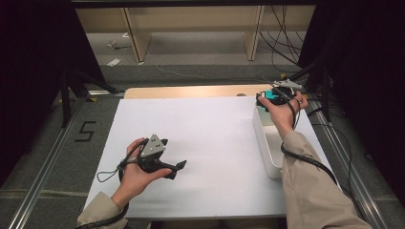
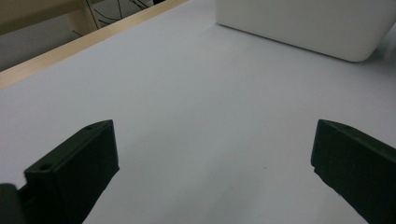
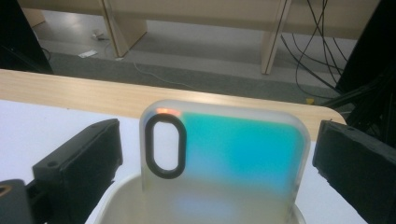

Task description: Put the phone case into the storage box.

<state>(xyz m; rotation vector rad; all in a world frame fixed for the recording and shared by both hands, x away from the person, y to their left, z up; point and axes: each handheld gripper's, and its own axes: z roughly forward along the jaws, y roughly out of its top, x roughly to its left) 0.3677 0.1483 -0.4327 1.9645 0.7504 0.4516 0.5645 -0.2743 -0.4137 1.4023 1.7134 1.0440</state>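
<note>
Right hand-held gripper [image 3: 219, 154] hangs over the far end of the white bin [image 1: 265, 138], jaws spread wide with daylight on both sides of the phone case [image 3: 224, 158] that stands between them. Neither pad presses on it, so the case is loose, not gripped. It is a frosted, see-through case with a teal glow across its back, a black oval ring around the camera cut-out at its upper left, and a small orange glint just above that ring. It stands upright with its lower edge down inside the bin, whose rounded rim curves across the bottom of the right gripper view. From the high view the right hand [image 1: 282, 114] sits at the bin's far end, at the right edge of the bench [image 1: 210, 143], with a speck of teal showing by the gripper.

Over to the left hand-held gripper [image 1: 174, 168]: it rests low in the left hand [image 1: 136, 169] above the white sheet on the near left part of the bench, well apart from the bin. Its jaws gape too, nothing but bare white surface between them in the left gripper view, and the bin's side wall sits far ahead. Beyond the bench's pale wooden edge lie grey floor, wooden shelving legs [image 1: 136, 38] and trailing black cables [image 1: 282, 43].
</note>
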